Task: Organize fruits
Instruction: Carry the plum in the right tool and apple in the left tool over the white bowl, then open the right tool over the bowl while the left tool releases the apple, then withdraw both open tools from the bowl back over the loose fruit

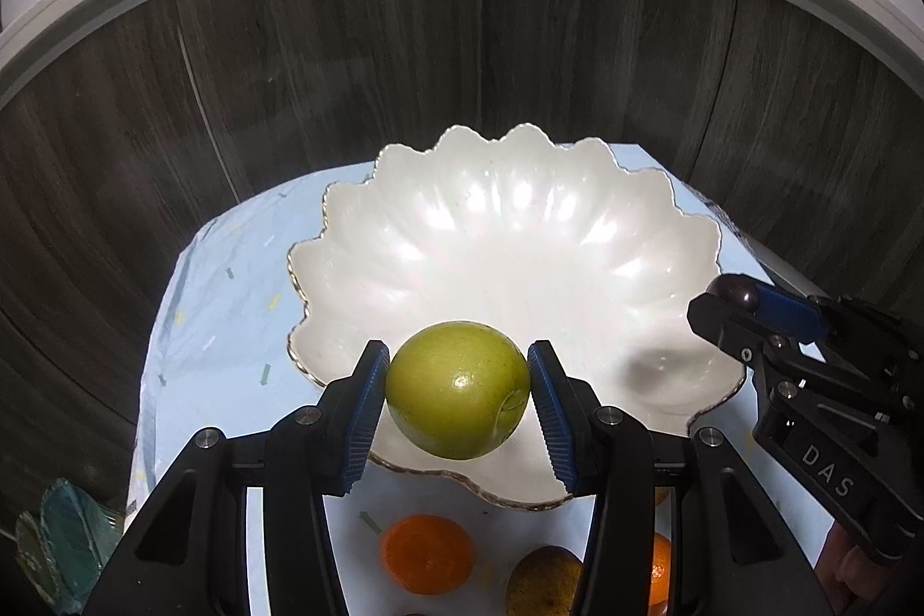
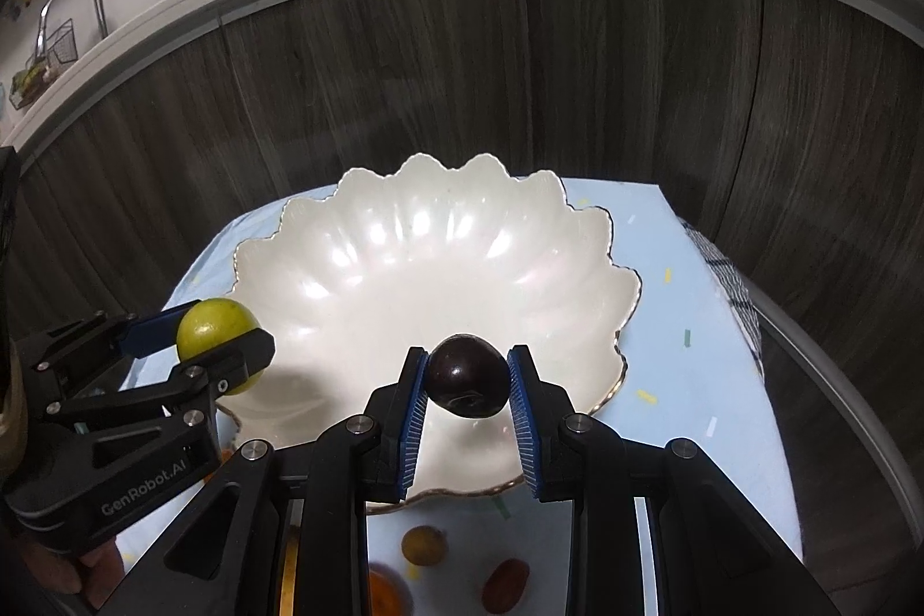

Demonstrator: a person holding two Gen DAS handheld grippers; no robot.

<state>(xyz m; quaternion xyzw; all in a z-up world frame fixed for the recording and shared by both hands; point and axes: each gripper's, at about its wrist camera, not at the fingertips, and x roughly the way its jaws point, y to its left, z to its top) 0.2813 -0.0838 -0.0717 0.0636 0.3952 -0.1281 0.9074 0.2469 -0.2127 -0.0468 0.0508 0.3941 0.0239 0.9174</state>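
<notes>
A white scalloped bowl (image 1: 520,241) with a gold rim stands on a light blue cloth; it also shows in the right wrist view (image 2: 416,258) and holds nothing. My left gripper (image 1: 457,388) is shut on a green apple (image 1: 456,391) and holds it over the bowl's near rim. It also shows at the left of the right wrist view (image 2: 216,344). My right gripper (image 2: 468,382) is shut on a dark plum (image 2: 468,376) above the bowl's near edge. It also shows at the right of the left wrist view (image 1: 745,304).
On the cloth in front of the bowl lie an orange (image 1: 426,552), a brownish fruit (image 1: 543,581), a small yellow-brown fruit (image 2: 424,545) and a red one (image 2: 505,584). Dark wood cabinet doors (image 1: 462,67) stand behind the table. A checked cloth (image 2: 730,281) hangs at the right edge.
</notes>
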